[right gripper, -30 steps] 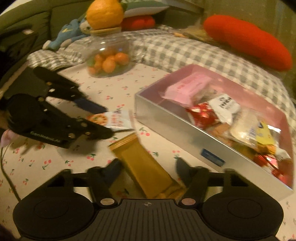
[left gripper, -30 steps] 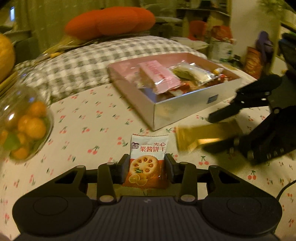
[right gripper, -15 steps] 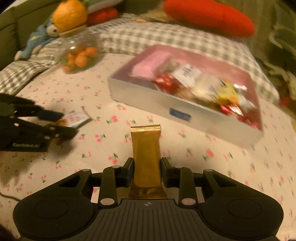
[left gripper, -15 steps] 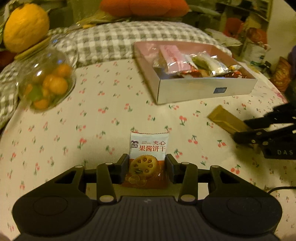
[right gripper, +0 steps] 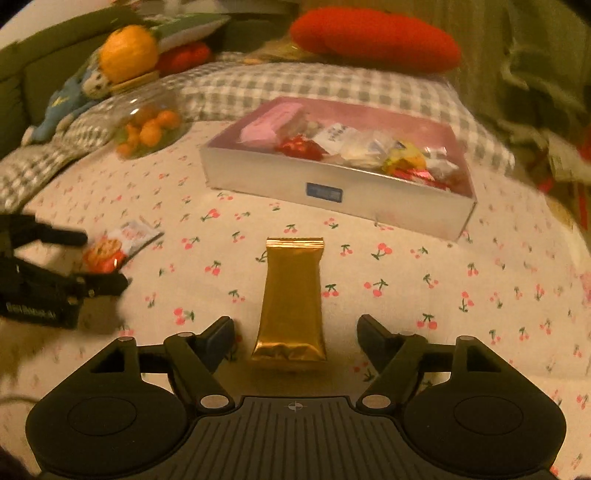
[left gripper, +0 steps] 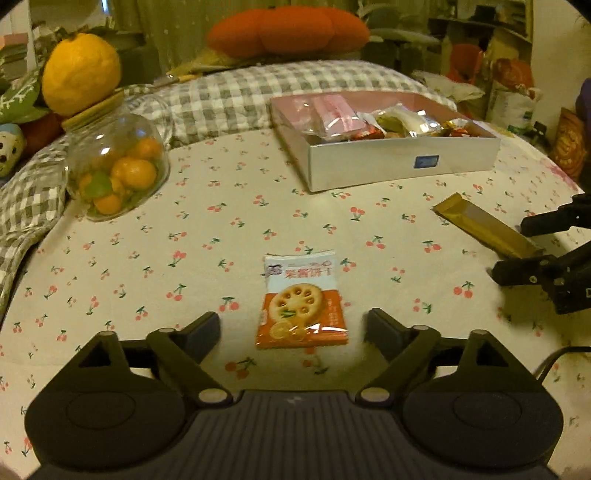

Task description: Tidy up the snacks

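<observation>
Both grippers stand wide apart — the left gripper (left gripper: 293, 328) flanking the biscuit packet (left gripper: 301, 302), the right gripper (right gripper: 295, 334) flanking the gold bar wrapper (right gripper: 291, 295) — each snack flat on the cherry-print tablecloth (left gripper: 147, 258) near the snack box (left gripper: 399, 166).

Two hand-held grippers – the left (left gripper: 291, 326) and the right (right gripper: 295, 332). Two loose snacks on the cloth: one biscuit packet (left gripper: 301, 301) and one gold bar (right gripper: 291, 299). One box (left gripper: 402, 166) of mixed snacks – their number cannot be told. One jar (left gripper: 118, 166) of small oranges, one big citrus (left gripper: 81, 72) on top. One red cushion (left gripper: 288, 31).
</observation>
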### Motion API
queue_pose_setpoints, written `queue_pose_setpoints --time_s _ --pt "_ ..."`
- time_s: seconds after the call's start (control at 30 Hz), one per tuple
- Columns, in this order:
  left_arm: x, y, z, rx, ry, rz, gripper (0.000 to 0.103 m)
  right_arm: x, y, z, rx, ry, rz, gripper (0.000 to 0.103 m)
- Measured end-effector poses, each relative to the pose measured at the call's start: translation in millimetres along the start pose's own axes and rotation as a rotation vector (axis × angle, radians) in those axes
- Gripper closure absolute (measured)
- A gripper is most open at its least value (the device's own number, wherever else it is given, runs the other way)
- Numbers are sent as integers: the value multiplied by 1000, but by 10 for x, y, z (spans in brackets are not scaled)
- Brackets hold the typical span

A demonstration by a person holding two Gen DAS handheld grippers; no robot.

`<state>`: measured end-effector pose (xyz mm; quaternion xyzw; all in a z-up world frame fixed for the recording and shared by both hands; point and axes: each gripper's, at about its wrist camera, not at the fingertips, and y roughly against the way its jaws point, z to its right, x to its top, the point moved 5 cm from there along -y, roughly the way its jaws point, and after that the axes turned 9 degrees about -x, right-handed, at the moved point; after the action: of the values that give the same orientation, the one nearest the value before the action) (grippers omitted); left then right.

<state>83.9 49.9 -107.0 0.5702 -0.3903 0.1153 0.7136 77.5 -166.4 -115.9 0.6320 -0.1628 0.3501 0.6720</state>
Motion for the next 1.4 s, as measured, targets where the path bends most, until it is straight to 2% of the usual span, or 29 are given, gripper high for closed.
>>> queue_pose_setpoints --time_s 0.17,0.23,0.3,0.33,0.4,0.47,0.57,0.73,1.0,1.4 --pt "-28 -9 -92 -20 63 22 11 35 -37 -13 3 -13 9 23" --pt "-32 -7 -83 -24 70 33 15 58 -58 -33 1 -18 13 24" --pt "-24 6 -43 -36 57 44 28 77 -72 -58 0 -15 15 28" --pt "-24 13 -23 -43 49 47 31 85 -75 -72 4 -15 16 31" --pt "-15 21 20 -57 34 51 45 103 -73 -102 20 -18 15 42" --pt "-1 24 56 -68 27 52 54 116 -61 -139 32 -10 15 57" --pt "19 13 82 -63 26 47 57 131 -41 -202 54 9 13 72" --pt "60 -13 86 -66 47 31 57 146 -16 -267 72 21 5 75" --pt "123 -2 167 -84 62 12 58 213 10 -234 99 -42 -35 75" --pt "375 38 268 -123 112 47 61 377 130 -103 119 -131 -58 75"
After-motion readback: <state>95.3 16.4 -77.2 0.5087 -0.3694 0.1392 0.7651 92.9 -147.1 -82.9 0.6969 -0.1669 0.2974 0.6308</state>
